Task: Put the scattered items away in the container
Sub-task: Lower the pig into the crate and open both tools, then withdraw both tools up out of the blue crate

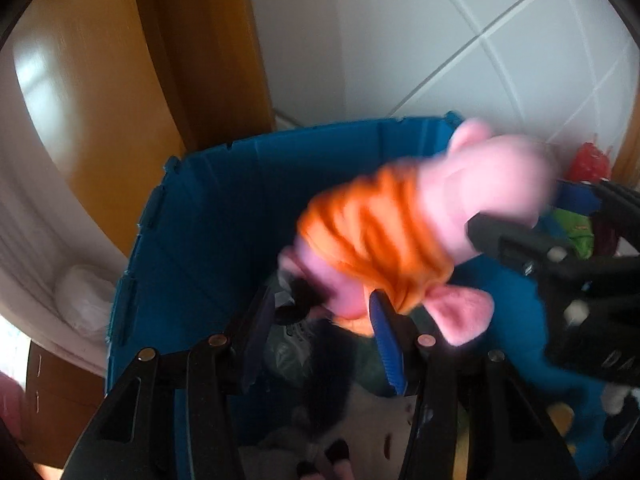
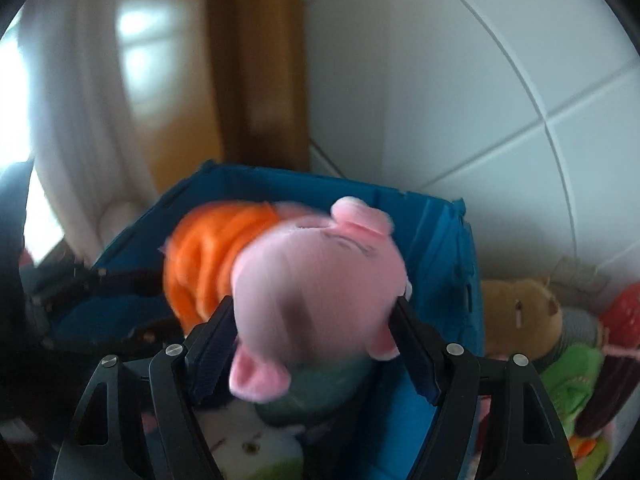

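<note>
We are in a home, likely a child's room: a glossy white tiled floor (image 2: 460,92), a varnished orange-brown wooden door frame (image 2: 256,80), a pale sheer curtain (image 2: 76,112), and a deep blue folding plastic storage box (image 1: 224,220) filled with soft plush toys.

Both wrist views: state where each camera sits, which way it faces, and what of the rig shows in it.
Left wrist: sits on the left gripper, looking down along its fingers into the blue bin; its jaws close on the pig plush at its lower body, and the right gripper enters at right.
Right wrist: sits on the right gripper, facing the bin; its jaws clamp the plush's head, and the left gripper shows at left.
Shared: plush, bin, tiled floor.
</note>
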The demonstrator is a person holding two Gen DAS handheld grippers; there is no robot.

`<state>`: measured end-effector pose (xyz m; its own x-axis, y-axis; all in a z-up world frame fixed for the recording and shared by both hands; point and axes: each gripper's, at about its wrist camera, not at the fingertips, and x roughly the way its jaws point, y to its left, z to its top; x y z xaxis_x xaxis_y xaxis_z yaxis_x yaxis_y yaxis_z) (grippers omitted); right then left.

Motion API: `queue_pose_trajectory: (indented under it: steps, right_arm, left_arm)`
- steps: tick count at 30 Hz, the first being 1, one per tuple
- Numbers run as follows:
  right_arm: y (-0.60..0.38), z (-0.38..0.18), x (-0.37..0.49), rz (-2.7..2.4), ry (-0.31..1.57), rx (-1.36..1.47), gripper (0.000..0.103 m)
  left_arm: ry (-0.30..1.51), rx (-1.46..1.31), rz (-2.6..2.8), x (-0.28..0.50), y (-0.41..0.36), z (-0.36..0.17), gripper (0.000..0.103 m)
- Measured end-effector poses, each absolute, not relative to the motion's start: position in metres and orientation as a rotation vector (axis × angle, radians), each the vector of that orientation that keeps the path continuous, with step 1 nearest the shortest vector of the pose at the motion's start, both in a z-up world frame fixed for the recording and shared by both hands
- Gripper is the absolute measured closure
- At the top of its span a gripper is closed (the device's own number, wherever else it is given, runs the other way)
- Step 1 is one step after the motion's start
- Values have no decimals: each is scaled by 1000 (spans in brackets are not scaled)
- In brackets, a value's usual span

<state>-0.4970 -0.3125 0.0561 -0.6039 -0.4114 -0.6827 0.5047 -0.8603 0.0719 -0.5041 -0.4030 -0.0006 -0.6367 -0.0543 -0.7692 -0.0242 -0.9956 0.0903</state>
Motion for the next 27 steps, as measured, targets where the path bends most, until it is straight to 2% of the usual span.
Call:
queue_pose_trajectory:
  steps: [7,10,13,14,16,18,19,23,27]
  right_arm:
    - [-325,35,-508,-2429,254,1068,26]
    - [-320,25,-522,-2429,293,1095,21]
    - [-320,25,-520,-2423,305,1095,20]
    - [-319,26,-519,-2422,312,1094,20]
    - [-319,32,-510,-2424,331,1087,20]
    - [-318,39,-501,-2431,337,1077,5]
    - [-316,42,-495,-2434,335,1069,3]
    - [-313,57,-469,-2449,351,1057,1]
    - [-305,71,-434,-2475,373,1035,1]
  left_arm:
    - [-74,1477,-2722,-550,-420,-25,54]
    - [-52,1513,-2699,-554,-429,-34,54]
    - [-32,1513,-2701,-554,-436,-31,27]
    - [-27,1505,-2707,-547,-436,-27,26]
    - [-24,1484,-2715,-538,-435,-19,26]
    - [-16,1476,-2713,-529,-433,-13,26]
    - [4,1475,-2715,-521,-433,-10,26]
    - [92,1488,-2696,-497,-435,-2,26]
    - [98,1453,-2703,-466,-434,9,26]
